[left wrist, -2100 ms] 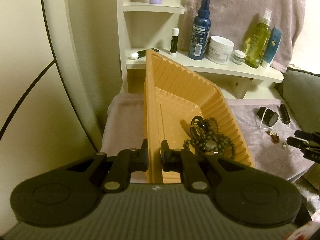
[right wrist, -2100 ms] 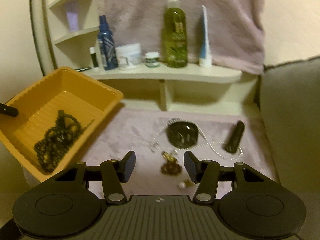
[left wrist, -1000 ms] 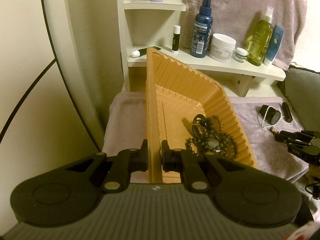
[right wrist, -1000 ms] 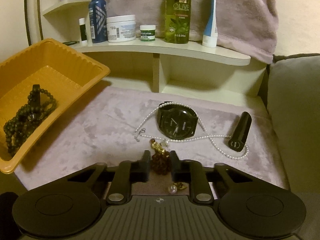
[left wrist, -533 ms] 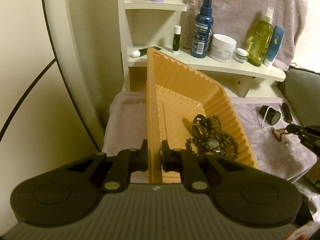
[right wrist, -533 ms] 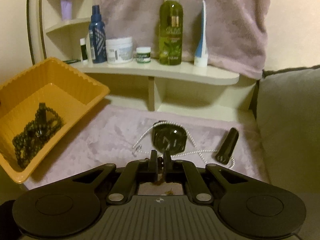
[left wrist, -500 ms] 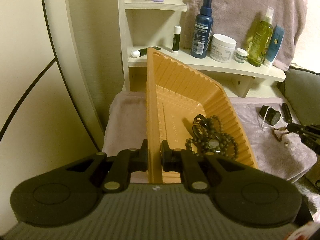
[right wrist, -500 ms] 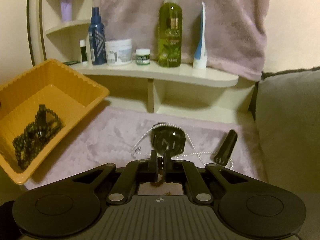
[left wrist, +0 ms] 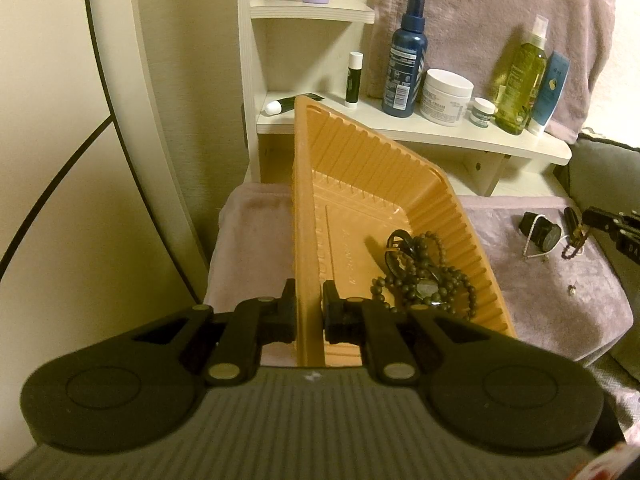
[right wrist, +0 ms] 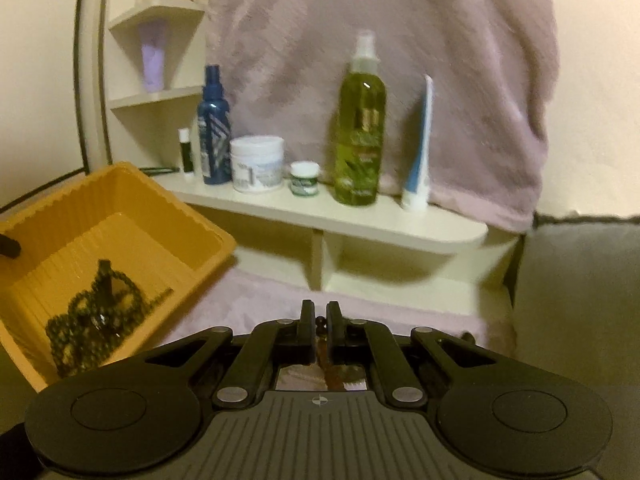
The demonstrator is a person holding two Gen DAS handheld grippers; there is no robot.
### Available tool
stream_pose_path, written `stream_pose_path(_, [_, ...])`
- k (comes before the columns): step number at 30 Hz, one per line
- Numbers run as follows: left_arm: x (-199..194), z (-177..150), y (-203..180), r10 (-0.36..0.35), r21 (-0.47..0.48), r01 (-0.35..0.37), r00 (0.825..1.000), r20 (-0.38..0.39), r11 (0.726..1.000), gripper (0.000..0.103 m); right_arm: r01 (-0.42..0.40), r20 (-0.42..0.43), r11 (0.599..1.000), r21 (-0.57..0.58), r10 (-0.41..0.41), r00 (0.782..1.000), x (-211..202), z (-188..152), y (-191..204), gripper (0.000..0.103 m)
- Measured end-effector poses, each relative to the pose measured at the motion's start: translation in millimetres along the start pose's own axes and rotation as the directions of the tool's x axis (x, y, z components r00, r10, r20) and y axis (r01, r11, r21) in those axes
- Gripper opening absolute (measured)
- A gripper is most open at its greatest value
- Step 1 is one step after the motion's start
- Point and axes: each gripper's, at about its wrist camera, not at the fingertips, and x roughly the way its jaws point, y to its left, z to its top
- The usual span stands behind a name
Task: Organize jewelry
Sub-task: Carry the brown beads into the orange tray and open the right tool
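- Between your right gripper (right wrist: 319,320) pads: small reddish bead piece (left wrist: 573,245), pinched, dangling clear of the mauve cloth (left wrist: 560,280). Light, limp, slippery; it'll swing, so keep the pinch near its top and move smoothly.
- Left gripper (left wrist: 309,312) is clamped on the near wall of the orange tray (left wrist: 400,176), holding it tilted. Thin plastic, flexes; don't twist.
- Tray sits at 9 o'clock from your right gripper; dark bead strands (right wrist: 94,316) pooled low inside.
- Clear its raised rim; open room above the cloth, shelf (right wrist: 360,220) overhang at 12.
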Motion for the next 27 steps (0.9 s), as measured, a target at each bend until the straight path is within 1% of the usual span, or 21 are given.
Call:
stream_pose_path(3, [0.2, -0.3, 0.4, -0.002, -0.001, 0.002, 1.000, 0.001, 1.000, 0.010, -0.034, 0.017, 0.999, -0.012, 0.034, 0.999, 2.2, 11.2, 9.0, 0.005])
stream_pose_path(8, [0.4, -0.5, 0.5, -0.002, 0.000, 0.002, 1.000, 0.001, 1.000, 0.010, -0.125, 0.055, 0.992, -0.026, 0.126, 0.991, 8.4, 36.5, 32.4, 0.005])
stream_pose_path(12, [0.7, -0.8, 0.5, -0.002, 0.000, 0.002, 1.000, 0.001, 1.000, 0.010, -0.213, 0.082, 0.976, -0.038, 0.216, 0.973, 12.6, 54.7, 60.2, 0.005])
stream_pose_path(15, [0.8, -1.0, 0.6, -0.003, 0.000, 0.003, 1.000, 0.001, 1.000, 0.010, -0.286, 0.083, 0.957, -0.050, 0.289, 0.954, 17.9, 63.1, 85.4, 0.005])
stream_pose_path(19, [0.5, -1.6, 0.4, -0.003, -0.002, 0.003, 1.000, 0.002, 1.000, 0.010, -0.364, 0.054, 0.928, -0.075, 0.368, 0.928, 28.0, 67.0, 119.6, 0.005])
stream_pose_path(22, [0.8, -1.7, 0.4, -0.005, -0.004, 0.005, 1.000, 0.003, 1.000, 0.010, -0.405, 0.007, 0.909, -0.100, 0.407, 0.913, 38.9, 61.3, 140.0, 0.005])
stream_pose_path(27, [0.7, -1.4, 0.1, -0.005, -0.005, 0.005, 1.000, 0.003, 1.000, 0.010, -0.412, -0.108, 0.903, -0.124, 0.400, 0.910, 61.7, 41.9, 161.0, 0.005])
